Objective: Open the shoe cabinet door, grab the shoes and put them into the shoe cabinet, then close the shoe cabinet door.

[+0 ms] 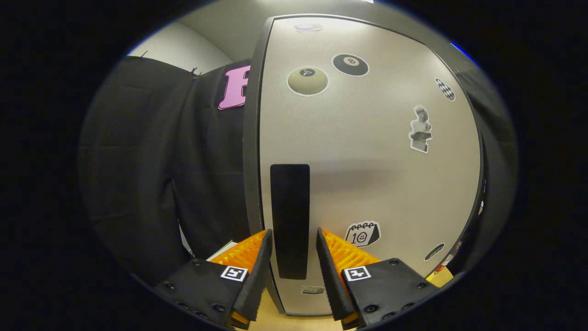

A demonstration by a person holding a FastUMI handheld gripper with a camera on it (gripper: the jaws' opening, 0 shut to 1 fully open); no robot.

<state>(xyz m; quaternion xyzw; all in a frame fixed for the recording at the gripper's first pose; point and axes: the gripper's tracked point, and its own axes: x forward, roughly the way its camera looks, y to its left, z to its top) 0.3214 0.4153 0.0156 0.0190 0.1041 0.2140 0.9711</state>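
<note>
So we're right at the start of this one. The shoe cabinet door (367,174) looks closed, flat and facing us, and the tongs (294,248) are lined up on its dark vertical handle (289,216). The handle sits between the two fingers, which are spread apart, one on each side. We can't tell for sure whether either finger is touching it, but they don't look clamped down, so we'd call the tongs released for now.

By our reckoning, nothing is done yet: the door needs pulling open, the shoes need grabbing and putting inside, and then the door gets closed. The next move is probably just squeezing onto that handle and swinging the door out. We'd guess the hinge is on the far side from the handle, but we can't see it.

The door itself is a pale, matte panel with a dark frame (252,138) round it, and it's covered in stickers, including a billiard ball sticker (350,65) near the top and a little calendar sticker (363,234) just beyond the right finger. Below the cabinet there's a strip of light wooden floor (275,312). Black cloth (151,174) hangs on the handle side, with a plain white wall (183,46) above it.
</note>
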